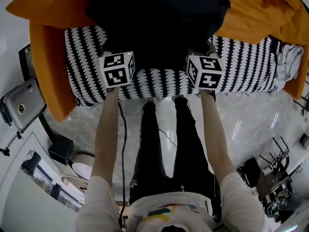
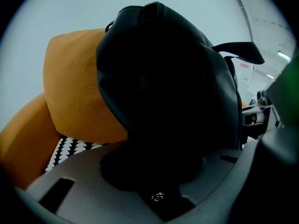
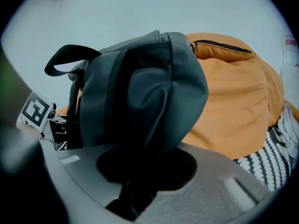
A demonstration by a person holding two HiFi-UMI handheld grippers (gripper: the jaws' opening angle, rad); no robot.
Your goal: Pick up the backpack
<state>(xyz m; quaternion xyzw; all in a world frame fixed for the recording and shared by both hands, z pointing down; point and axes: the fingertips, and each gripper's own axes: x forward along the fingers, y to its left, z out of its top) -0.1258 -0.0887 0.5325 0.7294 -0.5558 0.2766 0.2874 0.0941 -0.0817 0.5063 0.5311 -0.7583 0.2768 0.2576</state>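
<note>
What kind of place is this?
Likely an indoor lounge or studio corner: an orange sofa with a black-and-white patterned seat cover, a glossy pale floor, and equipment stands at the edge.

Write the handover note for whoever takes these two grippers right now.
Left gripper: jaws closed on the black backpack, on its left side.
Right gripper: jaws closed on the backpack's right side, with fabric bunched between them.
Backpack: upright against the orange cushions, above the black-and-white patterned seat. I cannot tell whether its base is clear of the seat.
Done: both grips are taken.
Left: the lift. Probably best to raise both grippers together and level, so the bag does not swing or slip.
</note>
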